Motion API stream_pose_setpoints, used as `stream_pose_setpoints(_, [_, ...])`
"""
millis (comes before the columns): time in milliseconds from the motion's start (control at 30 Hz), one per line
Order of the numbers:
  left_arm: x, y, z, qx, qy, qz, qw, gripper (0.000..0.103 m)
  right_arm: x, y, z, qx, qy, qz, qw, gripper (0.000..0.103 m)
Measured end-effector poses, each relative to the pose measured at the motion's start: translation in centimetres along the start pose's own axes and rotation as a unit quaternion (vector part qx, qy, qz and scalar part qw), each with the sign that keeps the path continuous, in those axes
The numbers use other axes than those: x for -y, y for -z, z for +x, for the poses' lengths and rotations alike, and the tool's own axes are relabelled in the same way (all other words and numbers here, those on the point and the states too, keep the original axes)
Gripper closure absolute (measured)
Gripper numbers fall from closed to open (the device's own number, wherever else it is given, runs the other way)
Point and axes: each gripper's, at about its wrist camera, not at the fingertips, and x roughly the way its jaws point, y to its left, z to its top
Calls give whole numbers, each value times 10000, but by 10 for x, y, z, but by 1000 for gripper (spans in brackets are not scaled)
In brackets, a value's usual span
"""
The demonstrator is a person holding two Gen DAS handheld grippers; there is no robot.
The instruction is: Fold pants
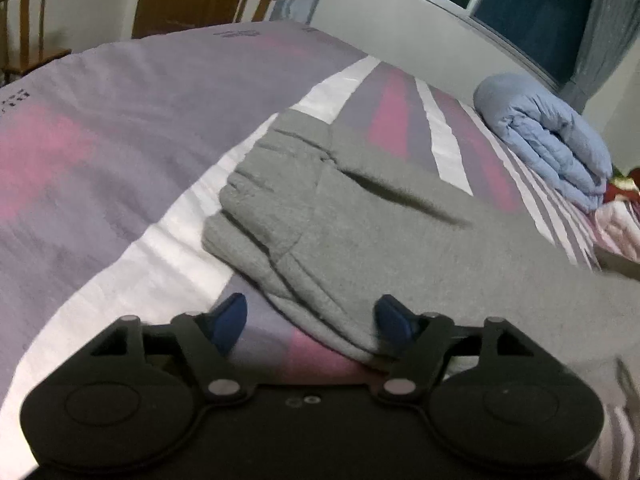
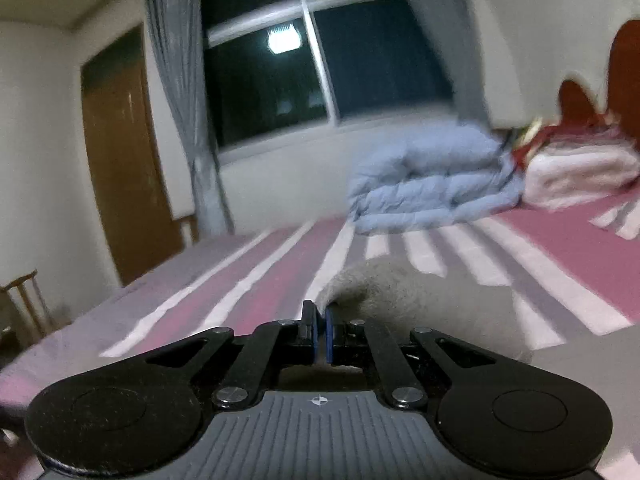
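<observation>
The grey sweatpants lie on the striped bed, waistband toward ten o'clock in the left wrist view, long axis running to four o'clock. The right gripper has its jaws pressed together, seemingly pinching a fabric edge. It should lift smoothly and carry the cloth over. The left gripper, jaws spread, should pin the near hem.

The pants lie on the bed, near its front edge, the waistband end toward the far edge. A folded quilt sits at the bed's far right, below the window, and a stack of bedding lies just right of it.
</observation>
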Motion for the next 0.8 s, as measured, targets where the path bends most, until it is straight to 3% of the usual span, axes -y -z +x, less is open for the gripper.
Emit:
stream_pose_setpoints(33, [0,2,-1,53,-17,13,10000,37,19,27,10,-600,221,448,9970,99])
stream_pose_setpoints(67, [-1,3,-1,76,-6,-32,10000,37,38,51,25,-1366,434,973,9849,99])
stream_pose_setpoints(100, [-1,3,-2,68,-2,-35,10000,37,54,70,30,-1802,571,1495,9705,99])
stream_pose_setpoints(167, [0,1,-3,45,-20,7,10000,37,63,77,19,-1585,453,1952,9668,99])
stream_pose_setpoints(267, [0,-3,-3,-9,-44,-57,10000,37,56,69,20,-1692,509,1799,9677,94])
stream_pose_setpoints(333, [2,-5,-6,33,-70,-122,9999,40,47,58,12,-1508,558,1483,9758,91])
stream_pose_setpoints(367, [3,-6,-9,116,-100,-119,9998,40,39,52,6,-1443,634,1229,9798,77])
stream_pose_setpoints(400, [4,-7,-10,170,-142,-85,9997,40,34,46,5,-1437,763,1033,9813,51])
stream_pose_setpoints(433, [5,-8,-8,147,-198,-38,9997,39,28,40,2,-1355,880,800,9836,41])
stream_pose_setpoints(500, [3,-8,-6,91,-188,-94,9997,38,11,30,1,-1027,889,216,9905,40])
stream_pose_setpoints(567, [0,-7,-10,173,-175,-199,9995,45,-7,20,2,-863,936,-177,9917,41])
stream_pose_setpoints(633, [-5,-7,-19,319,-128,-305,9989,52,-20,14,3,-854,798,-451,9921,41])
stream_pose_setpoints(800, [-12,-15,-26,381,-88,-344,9986,57,-35,13,18,-849,599,-789,9915,40])
